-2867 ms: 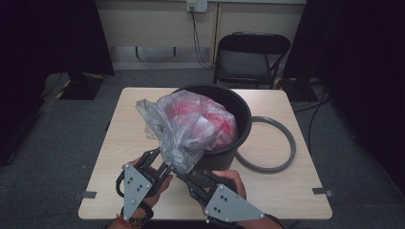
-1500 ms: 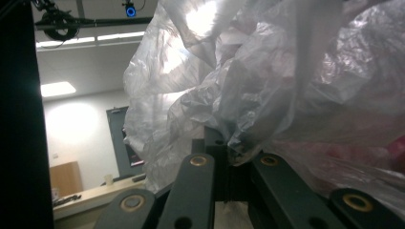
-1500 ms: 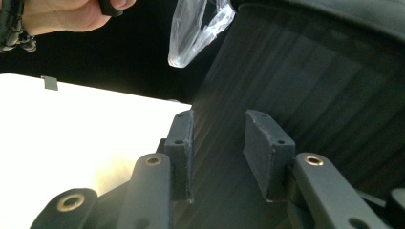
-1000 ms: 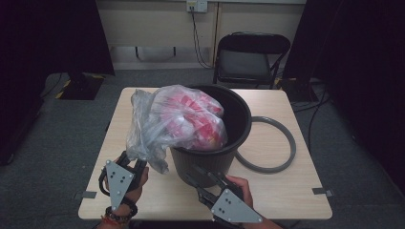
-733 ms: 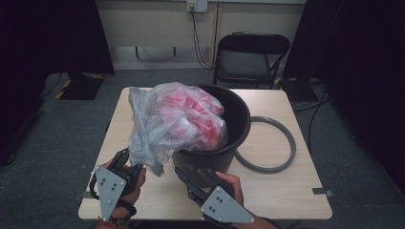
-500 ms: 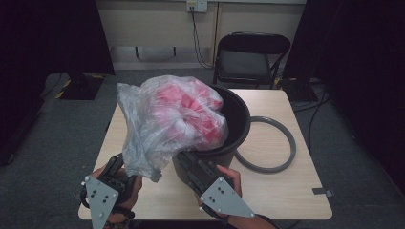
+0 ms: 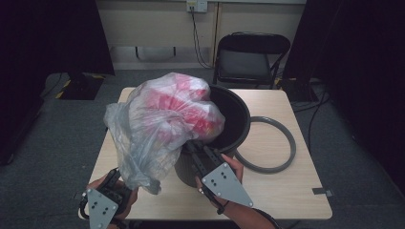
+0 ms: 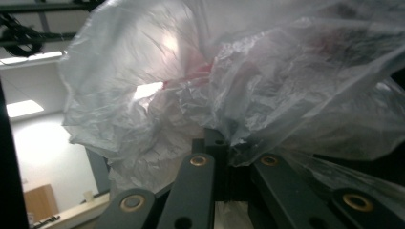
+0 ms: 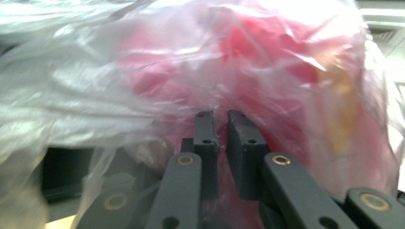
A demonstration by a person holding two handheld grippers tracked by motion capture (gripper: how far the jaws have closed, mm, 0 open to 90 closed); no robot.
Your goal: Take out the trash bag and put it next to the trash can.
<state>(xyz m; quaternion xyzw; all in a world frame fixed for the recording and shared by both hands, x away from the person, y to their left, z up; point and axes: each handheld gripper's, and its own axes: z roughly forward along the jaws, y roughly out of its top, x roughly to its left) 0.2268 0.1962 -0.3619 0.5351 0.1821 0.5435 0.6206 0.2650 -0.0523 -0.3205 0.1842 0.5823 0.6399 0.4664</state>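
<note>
Clamping a fold of the clear plastic bag (image 7: pixel 157 129), the left gripper (image 7: pixel 114 183) sits below it in the high view, while the right gripper (image 7: pixel 193 148) reaches under the bag at the black bucket (image 7: pixel 236 119). Left gripper view: jaws shut on film (image 8: pixel 229 143). Right gripper view: jaws, just closing, pinch the bag (image 9: pixel 239 62) ahead, a narrow gap left.
</note>
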